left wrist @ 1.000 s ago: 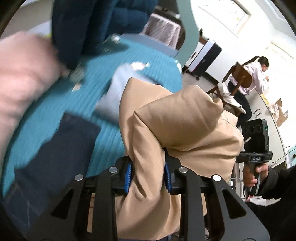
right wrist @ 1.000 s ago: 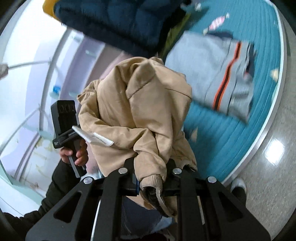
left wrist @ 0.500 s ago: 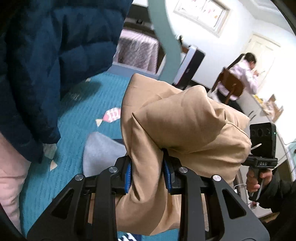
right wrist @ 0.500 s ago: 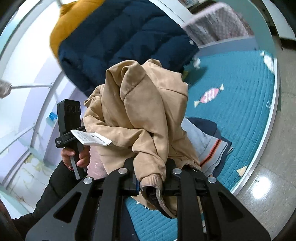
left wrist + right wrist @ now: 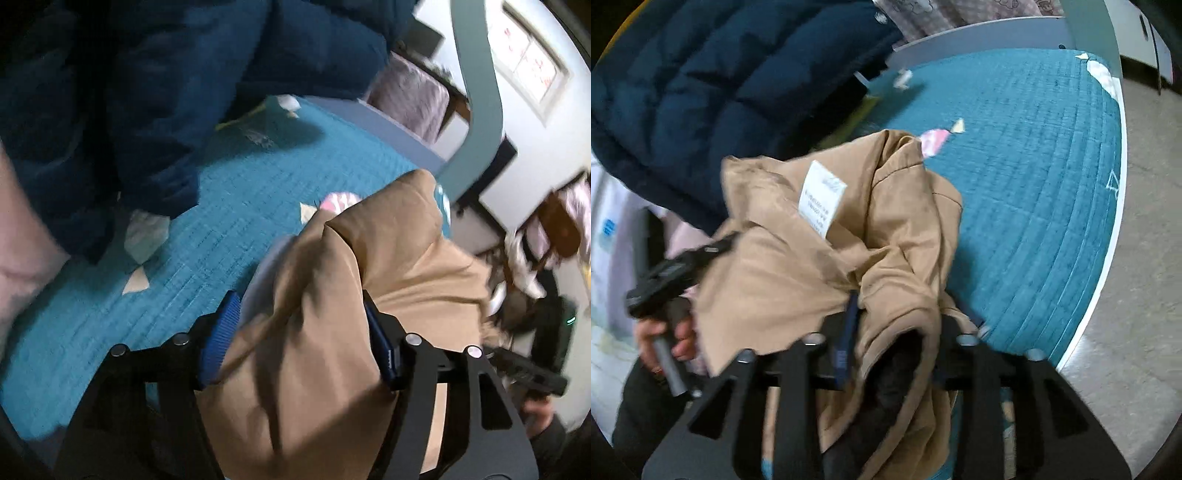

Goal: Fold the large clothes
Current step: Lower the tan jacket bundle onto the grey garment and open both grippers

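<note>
Left wrist view | left gripper (image 5: 301, 343) and right gripper (image 5: 892, 339) jaws just spreading, tan jacket (image 5: 332, 332) loose between | soft, bulky, limp; regrip at hem or shoulders

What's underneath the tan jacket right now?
A teal quilt shows below the tan jacket, with a grey garment edge peeking out. Whatever lies directly under the jacket is covered.

The jacket (image 5: 775, 266) is tan with a white printed label (image 5: 822, 197); the quilted bed cover (image 5: 1034, 184) is teal with pink-and-cream fish shapes; the puffer coat (image 5: 701, 92) is navy.
</note>
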Tool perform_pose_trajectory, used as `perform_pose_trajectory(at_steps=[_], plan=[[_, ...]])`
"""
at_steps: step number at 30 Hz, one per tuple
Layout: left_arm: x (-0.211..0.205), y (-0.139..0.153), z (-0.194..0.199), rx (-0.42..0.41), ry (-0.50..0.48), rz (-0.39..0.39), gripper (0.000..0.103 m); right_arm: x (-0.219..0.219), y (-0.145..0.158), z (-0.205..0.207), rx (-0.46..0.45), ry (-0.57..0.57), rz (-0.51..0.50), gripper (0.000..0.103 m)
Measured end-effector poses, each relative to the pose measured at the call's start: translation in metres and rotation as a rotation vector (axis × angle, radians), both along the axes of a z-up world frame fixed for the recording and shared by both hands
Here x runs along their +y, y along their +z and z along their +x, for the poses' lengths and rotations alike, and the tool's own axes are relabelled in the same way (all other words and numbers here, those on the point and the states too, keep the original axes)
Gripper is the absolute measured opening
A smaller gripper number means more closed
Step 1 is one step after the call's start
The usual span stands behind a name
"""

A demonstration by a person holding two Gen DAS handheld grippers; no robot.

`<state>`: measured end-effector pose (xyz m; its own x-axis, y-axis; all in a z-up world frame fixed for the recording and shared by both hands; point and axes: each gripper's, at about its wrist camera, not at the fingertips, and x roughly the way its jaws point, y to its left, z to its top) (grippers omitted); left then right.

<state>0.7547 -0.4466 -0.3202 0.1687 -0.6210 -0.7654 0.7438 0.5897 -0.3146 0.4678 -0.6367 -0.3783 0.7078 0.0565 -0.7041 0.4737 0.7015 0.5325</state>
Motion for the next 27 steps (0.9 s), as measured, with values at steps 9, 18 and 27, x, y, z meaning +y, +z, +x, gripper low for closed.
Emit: perform_pose_trajectory(at_steps=[9, 18, 27], plan=[[0.048, 0.038, -0.014, -0.123, 0.089, -0.052, 0.075, 0.002, 0.049, -0.029, -0.07, -0.126, -0.211, 0.057], [0.098, 0.039, -0.023, -0.124, 0.135, -0.037, 0.076, 0.076, 0.046, 0.043, -0.01, 0.208, -0.263, 0.005], [0.161, 0.029, -0.052, -0.098, 0.202, -0.043, 0.083, 0.064, 0.015, 0.071, 0.111, 0.171, -0.258, 0.005]])
